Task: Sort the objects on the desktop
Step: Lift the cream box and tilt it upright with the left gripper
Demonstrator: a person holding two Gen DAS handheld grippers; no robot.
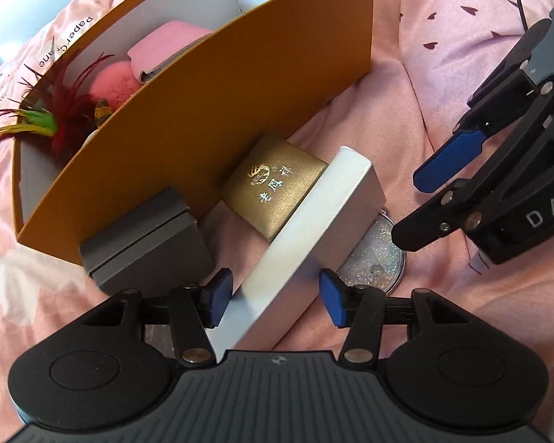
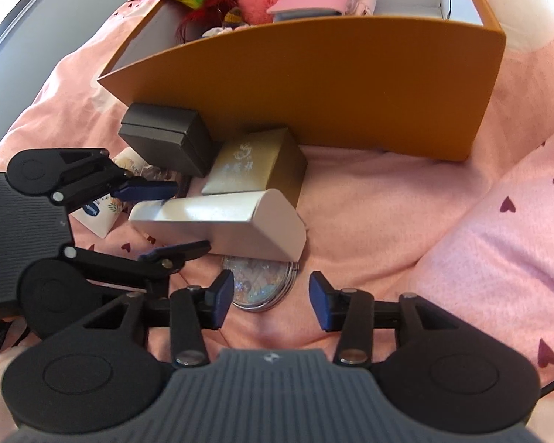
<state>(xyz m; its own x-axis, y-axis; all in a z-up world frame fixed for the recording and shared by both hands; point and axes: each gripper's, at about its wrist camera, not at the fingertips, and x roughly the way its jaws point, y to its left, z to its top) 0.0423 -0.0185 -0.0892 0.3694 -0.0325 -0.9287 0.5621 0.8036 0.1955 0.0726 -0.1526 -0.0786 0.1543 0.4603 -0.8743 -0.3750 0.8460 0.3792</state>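
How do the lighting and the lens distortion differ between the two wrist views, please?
Left wrist view: the straight wall of the orange box bows into an arc, the white box between the left hand-held gripper pads shines brightly, and the near grey box looks soft. Right wrist view: the same wall curves, window light blows out the top left corner, and the glitter mirror sparkles.

Orange box (image 2: 332,85), gold case (image 1: 273,188), silver box (image 1: 310,236), possibly glittery mirror (image 1: 376,258), pink heart-print sheet (image 2: 498,258)

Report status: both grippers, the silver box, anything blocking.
Left gripper open, straddling silver box. Right gripper open, empty, above glitter mirror. Gold box touching silver box; orange bin behind.
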